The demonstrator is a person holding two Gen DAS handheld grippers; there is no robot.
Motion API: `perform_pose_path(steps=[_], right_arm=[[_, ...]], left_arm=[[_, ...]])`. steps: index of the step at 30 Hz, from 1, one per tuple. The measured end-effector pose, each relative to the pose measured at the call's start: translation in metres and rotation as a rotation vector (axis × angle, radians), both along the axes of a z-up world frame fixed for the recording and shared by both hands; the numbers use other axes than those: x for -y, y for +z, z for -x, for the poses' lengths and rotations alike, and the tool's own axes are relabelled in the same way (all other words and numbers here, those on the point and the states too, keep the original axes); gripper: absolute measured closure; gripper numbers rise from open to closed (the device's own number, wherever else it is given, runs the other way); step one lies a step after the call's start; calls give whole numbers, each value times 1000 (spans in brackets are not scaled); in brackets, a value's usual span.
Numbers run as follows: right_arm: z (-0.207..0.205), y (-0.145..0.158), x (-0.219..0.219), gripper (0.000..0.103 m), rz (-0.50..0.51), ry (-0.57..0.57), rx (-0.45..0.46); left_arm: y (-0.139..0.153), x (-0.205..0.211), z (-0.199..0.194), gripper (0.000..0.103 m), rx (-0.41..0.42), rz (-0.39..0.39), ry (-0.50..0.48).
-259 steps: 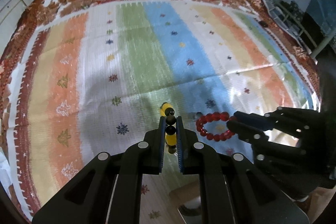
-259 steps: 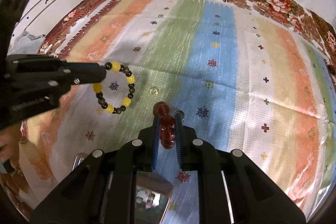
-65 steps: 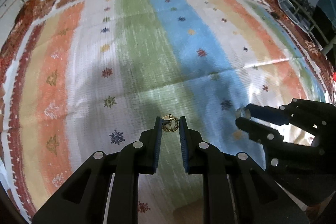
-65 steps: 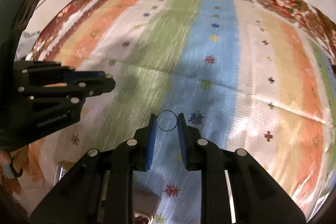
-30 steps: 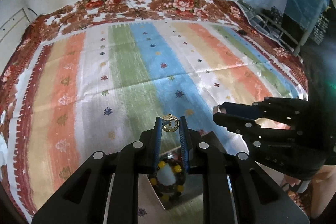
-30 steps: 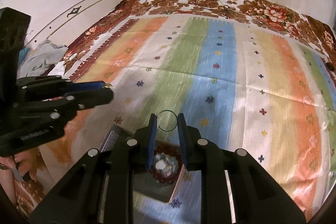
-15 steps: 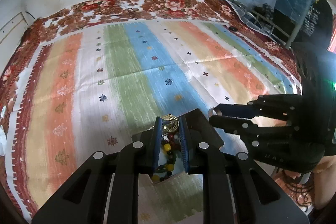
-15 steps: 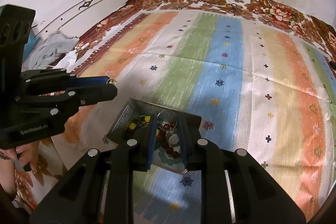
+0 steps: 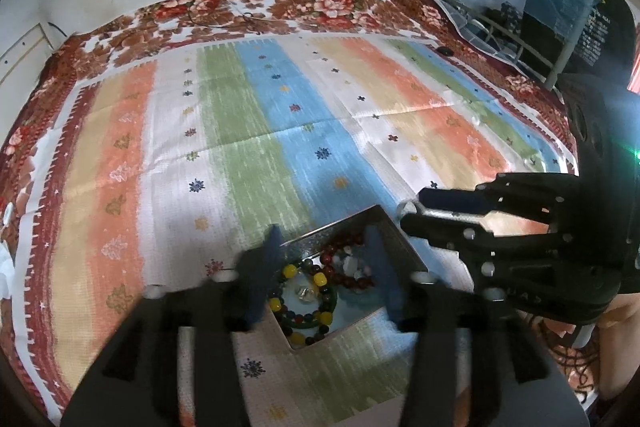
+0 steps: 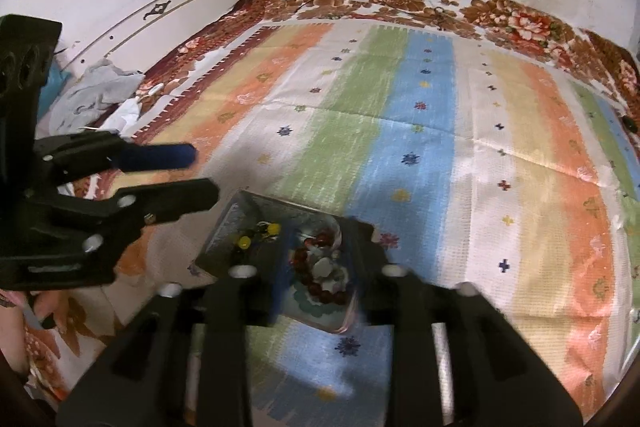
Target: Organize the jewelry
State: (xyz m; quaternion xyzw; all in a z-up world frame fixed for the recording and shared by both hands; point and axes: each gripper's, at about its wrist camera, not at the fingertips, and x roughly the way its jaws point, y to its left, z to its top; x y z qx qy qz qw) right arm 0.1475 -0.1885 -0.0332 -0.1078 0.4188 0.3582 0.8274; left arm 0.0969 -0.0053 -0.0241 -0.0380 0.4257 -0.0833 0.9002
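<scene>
So, from the left wrist, the left gripper (image 9: 320, 259) hung over the shallow metal tray (image 9: 404, 247), jaws spreading apart, nothing pinched; yellow-and-dark bead bracelet (image 9: 304, 299) lay inside. From the right wrist, the right gripper (image 10: 320, 259) was spreading too, empty, above the red bead bracelet (image 10: 316, 267) in that tray (image 10: 224, 231) on the striped cloth (image 10: 400, 131).

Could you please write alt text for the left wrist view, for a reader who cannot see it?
The left tool is opening above a metal tray holding beaded bracelets, on a striped cloth. The right tool hovers alongside.
</scene>
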Motion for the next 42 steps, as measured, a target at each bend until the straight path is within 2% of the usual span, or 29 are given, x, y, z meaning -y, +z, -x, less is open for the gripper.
perform_pose_path(steps=[3, 6, 12, 23, 30, 37, 40, 42], right_arm=[[0, 2, 1, 35, 32, -15, 51], [-2, 3, 5, 21, 4, -13, 33], [-3, 6, 9, 7, -7, -13, 52], [1, 5, 25, 5, -52, -31, 23], [12, 9, 35, 5, -94, -12, 29], [31, 20, 37, 5, -121, 14, 118], [37, 24, 41, 5, -128, -24, 162], [38, 25, 45, 5, -144, -38, 160]], left_arm=[[3, -4, 2, 37, 9, 2, 2], [5, -11, 3, 30, 15, 6, 7], [9, -17, 13, 18, 36, 31, -9], [11, -18, 25, 6, 68, 42, -43], [6, -7, 38, 6, 95, -29, -68], [8, -5, 51, 6, 150, -44, -26], [8, -4, 53, 6, 161, -47, -18], [7, -4, 52, 6, 156, -40, -16]])
